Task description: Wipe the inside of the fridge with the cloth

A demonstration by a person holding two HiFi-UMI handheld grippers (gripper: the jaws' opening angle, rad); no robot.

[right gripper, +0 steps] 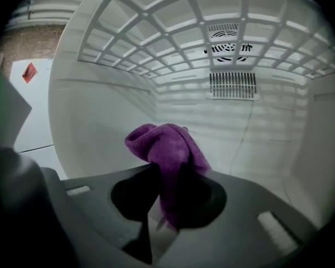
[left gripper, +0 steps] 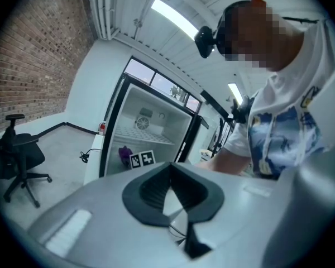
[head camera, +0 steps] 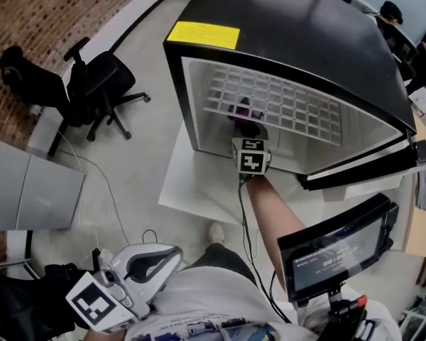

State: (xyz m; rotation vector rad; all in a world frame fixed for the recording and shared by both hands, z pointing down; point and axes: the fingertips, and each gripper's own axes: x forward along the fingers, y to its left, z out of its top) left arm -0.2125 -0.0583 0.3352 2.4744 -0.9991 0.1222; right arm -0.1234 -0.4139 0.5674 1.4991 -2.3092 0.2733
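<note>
The black fridge (head camera: pixel 298 41) stands open, its white inside (right gripper: pixel 106 116) facing me, with a white wire shelf (head camera: pixel 277 105) across it. My right gripper (head camera: pixel 247 128) reaches in under that shelf and is shut on a purple cloth (right gripper: pixel 168 148), which bunches up above the jaws, close to the left wall and in front of the back wall. The cloth (head camera: pixel 240 109) also shows just beyond the marker cube. My left gripper (head camera: pixel 172 253) hangs low by my body, outside the fridge, shut with nothing in it. From the left gripper (left gripper: pixel 168 190) I see the fridge (left gripper: pixel 151 128) ahead.
The fridge door (head camera: pixel 362 168) swings open to the right. A black office chair (head camera: pixel 92 84) stands on the floor at left near a brick wall. A screen (head camera: pixel 337 251) sits at lower right. A vent grille (right gripper: pixel 231 85) is on the back wall.
</note>
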